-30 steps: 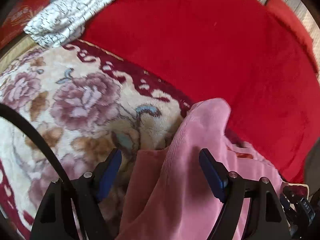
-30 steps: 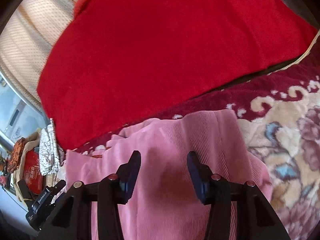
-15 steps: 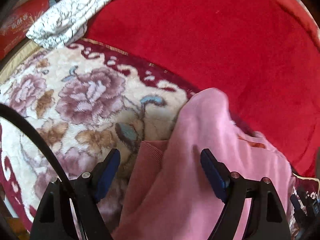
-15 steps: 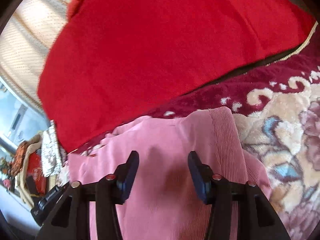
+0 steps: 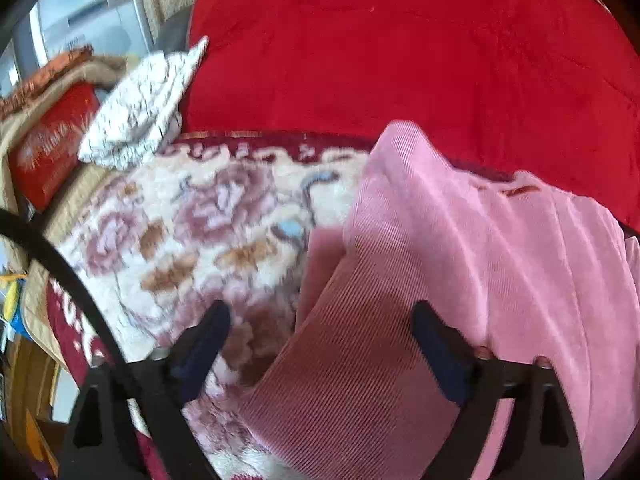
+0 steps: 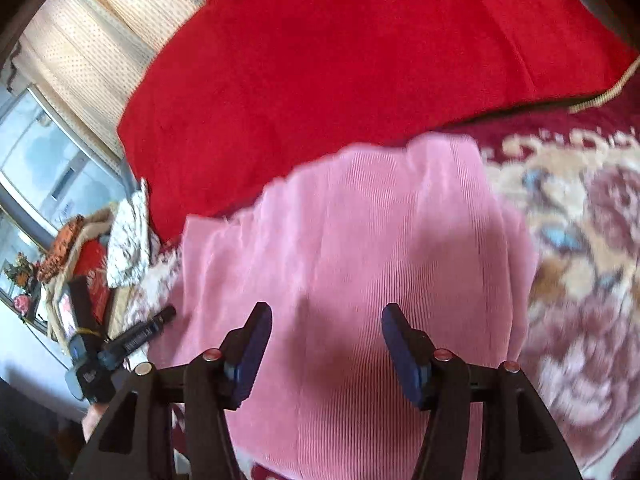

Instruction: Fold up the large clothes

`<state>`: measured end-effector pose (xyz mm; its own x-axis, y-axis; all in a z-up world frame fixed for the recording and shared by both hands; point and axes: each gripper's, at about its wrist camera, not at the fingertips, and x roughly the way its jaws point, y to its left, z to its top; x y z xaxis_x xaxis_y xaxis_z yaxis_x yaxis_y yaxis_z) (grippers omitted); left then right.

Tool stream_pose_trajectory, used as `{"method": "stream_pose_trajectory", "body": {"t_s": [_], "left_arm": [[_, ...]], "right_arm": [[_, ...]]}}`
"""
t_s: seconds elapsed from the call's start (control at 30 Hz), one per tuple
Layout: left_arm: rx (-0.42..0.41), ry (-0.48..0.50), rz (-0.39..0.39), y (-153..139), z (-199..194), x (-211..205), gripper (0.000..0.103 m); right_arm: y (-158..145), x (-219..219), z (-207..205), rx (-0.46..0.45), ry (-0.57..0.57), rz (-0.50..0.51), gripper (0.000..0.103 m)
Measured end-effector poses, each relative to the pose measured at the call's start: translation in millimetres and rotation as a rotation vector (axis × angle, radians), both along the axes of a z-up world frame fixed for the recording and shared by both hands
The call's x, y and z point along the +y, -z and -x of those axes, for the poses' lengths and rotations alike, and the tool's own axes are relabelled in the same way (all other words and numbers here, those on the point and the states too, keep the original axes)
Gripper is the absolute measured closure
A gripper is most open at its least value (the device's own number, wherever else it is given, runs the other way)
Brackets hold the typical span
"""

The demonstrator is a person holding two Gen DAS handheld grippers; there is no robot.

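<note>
Left gripper (image 5: 320, 344): jaws spread wide and opening, nothing pinched. Folded edge of the pink ribbed garment (image 5: 460, 248) runs up between the two blue pads (image 5: 200, 344), nearer the right-hand one; neither pad presses the cloth. Garment fills the lower right of this view, the floral plush blanket (image 5: 192, 216) the left.

Right gripper (image 6: 326, 354): jaws parted about halfway, holding nothing. Pink garment (image 6: 360, 220) lies directly under and ahead of both pads (image 6: 402, 354), cloth spread flat between them with no pinch on it. The black body of the left gripper shows at the lower left edge of this view, beside the garment's near-left corner.

Key relation: garment lies on the blanket as a folded bundle, long axis running away from both grippers toward the red quilt (image 6: 360, 52), its far edge just short of it. The right hand sits square over the middle of the cloth; the left hangs over the bundle's left edge, where a darker under-layer shows. Either is in reach; the left looks better placed for an edge grab.

Both grippers tilt steeply down at the bed. A white patterned cloth (image 5: 140, 108) lies well apart, far left
</note>
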<state>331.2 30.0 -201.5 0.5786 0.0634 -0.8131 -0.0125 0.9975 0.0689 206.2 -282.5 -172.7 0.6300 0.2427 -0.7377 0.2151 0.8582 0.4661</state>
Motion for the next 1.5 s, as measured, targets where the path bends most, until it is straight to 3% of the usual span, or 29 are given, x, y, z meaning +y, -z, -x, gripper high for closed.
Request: {"method": "stream_pose_trajectory", "body": {"t_s": [0.1, 0.27, 0.47, 0.63, 0.67, 0.73, 0.8, 0.87, 1.07, 1.13, 1.2, 1.3, 1.4, 1.5], "left_arm": [[0.067, -0.001, 0.059, 20.0, -8.7, 8.3, 0.008], [0.1, 0.019, 0.117, 31.7, -8.9, 10.7, 0.0], [0.058, 0.081, 0.017, 33.9, 4.0, -12.9, 0.0], [0.1, 0.095, 0.081, 26.9, 6.0, -1.7, 0.0], [0.087, 0.08, 0.074, 20.8, 8.9, 0.1, 0.0], [-0.025, 0.025, 0.025, 2.7, 25.0, 4.5, 0.0], [-0.08, 0.011, -0.019, -7.3, 38.8, 4.7, 0.0], [-0.104, 0.01, 0.011, -11.9, 51.4, 8.1, 0.0], [-0.104, -0.031, -0.029, -5.1, 67.3, 8.3, 0.0], [-0.042, -0.008, -0.037, 9.3, 57.8, 8.4, 0.0], [0.003, 0.0, -0.014, 20.2, 52.7, 8.7, 0.0], [0.025, 0.014, 0.036, 19.8, 48.6, 10.2, 0.0], [0.043, 0.019, 0.095, 16.5, 45.0, 18.1, 0.0], [0.005, -0.005, 0.141, 5.4, 46.2, 34.9, 0.0]], "right_arm": [[23.6, 8.1, -10.9, 0.063, -0.015, 0.044, 0.041], [22.2, 10.0, -13.2, 0.053, -0.01, 0.054, 0.039], [-1.2, 18.0, -5.2, -0.062, -0.049, 0.051, 0.038], [-2.9, 19.9, -7.6, -0.078, -0.04, 0.055, 0.038], [3.7, 19.3, -11.0, -0.049, -0.039, 0.056, 0.038], [19.7, 18.4, -19.0, 0.026, -0.038, 0.055, 0.039], [20.1, 18.9, -19.8, 0.003, -0.045, 0.064, 0.039], [16.7, 17.0, -16.2, -0.007, -0.039, 0.055, 0.039], [-7.0, 19.8, 0.0, -0.099, -0.024, 0.039, 0.039], [-15.3, 25.5, 5.8, -0.133, -0.027, 0.064, 0.039], [-13.3, 27.5, 8.0, -0.126, -0.036, 0.084, 0.039], [17.4, 31.0, -10.5, 0.009, -0.062, 0.057, 0.039], [19.2, 34.4, -14.6, -0.004, -0.071, 0.097, 0.039], [19.9, 30.3, -15.3, -0.006, -0.065, 0.064, 0.039]]}}
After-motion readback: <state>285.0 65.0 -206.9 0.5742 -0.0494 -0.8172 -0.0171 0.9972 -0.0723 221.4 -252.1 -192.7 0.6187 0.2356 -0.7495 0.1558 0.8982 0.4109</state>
